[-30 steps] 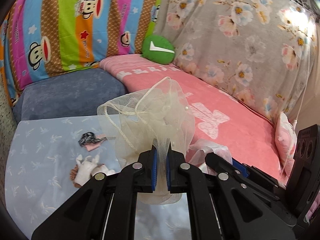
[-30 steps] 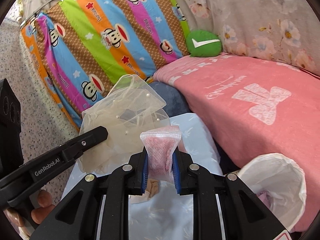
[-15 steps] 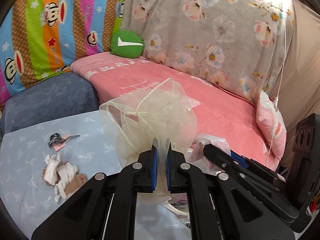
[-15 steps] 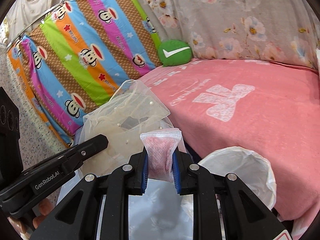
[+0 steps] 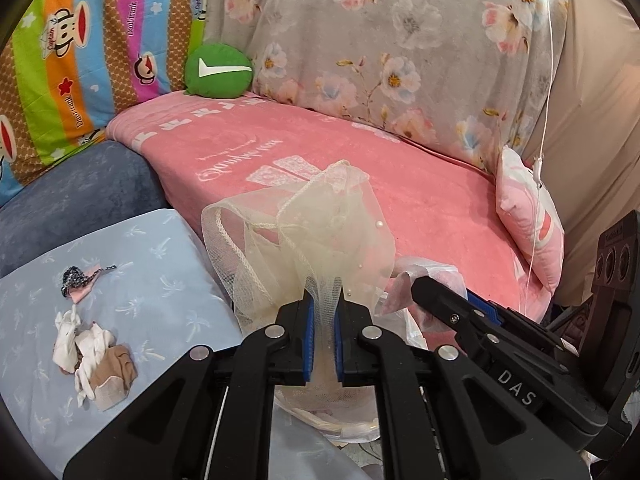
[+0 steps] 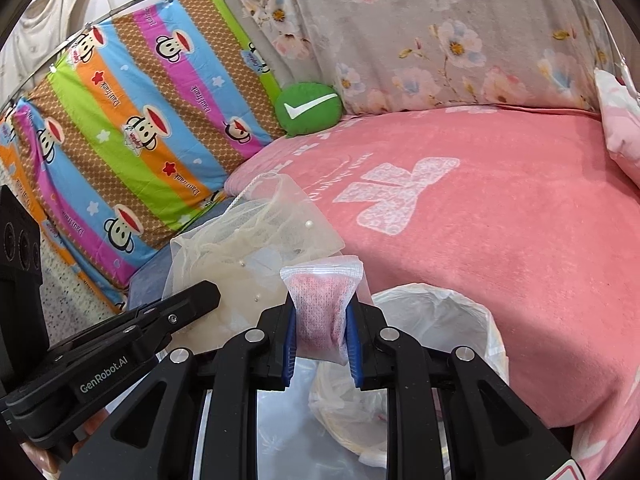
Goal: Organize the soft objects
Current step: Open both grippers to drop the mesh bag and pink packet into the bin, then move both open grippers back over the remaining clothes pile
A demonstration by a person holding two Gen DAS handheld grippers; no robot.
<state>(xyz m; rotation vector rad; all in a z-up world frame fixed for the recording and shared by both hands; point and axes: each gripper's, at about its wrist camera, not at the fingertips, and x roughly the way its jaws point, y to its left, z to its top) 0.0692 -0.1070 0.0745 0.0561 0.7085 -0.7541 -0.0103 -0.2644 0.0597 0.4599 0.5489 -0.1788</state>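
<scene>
L tongs are clamped on a cream mesh drawstring pouch, held up above the bed edge. R tongs are clamped on a small clear bag w/ pink fabric inside, positioned just above a white-lined bin. Progress est.: partial. Neither held item has been deposited yet. Left unsorted on the light-blue sheet: white/tan sock pile and a dark knit scrap. Bin contents can't be identified.
</scene>
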